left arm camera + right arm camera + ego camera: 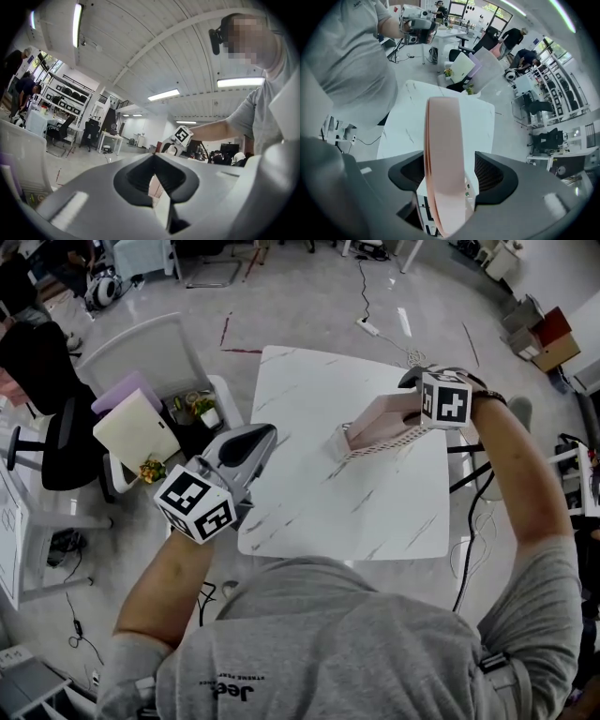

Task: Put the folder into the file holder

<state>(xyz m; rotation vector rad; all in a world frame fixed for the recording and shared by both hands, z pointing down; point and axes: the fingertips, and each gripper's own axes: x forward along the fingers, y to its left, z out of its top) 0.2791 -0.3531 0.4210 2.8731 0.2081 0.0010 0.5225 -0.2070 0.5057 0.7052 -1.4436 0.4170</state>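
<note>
Over the mesh file holder (373, 442), our right gripper (450, 178) stands spread around the pink folder (443, 136) — lifting carelessly, we could drag it back out — while the jaws of our left gripper (262, 442) press together.

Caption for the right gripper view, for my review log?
Right claw open astride the pink folder, which stands in the white file holder on the marble table.
</note>
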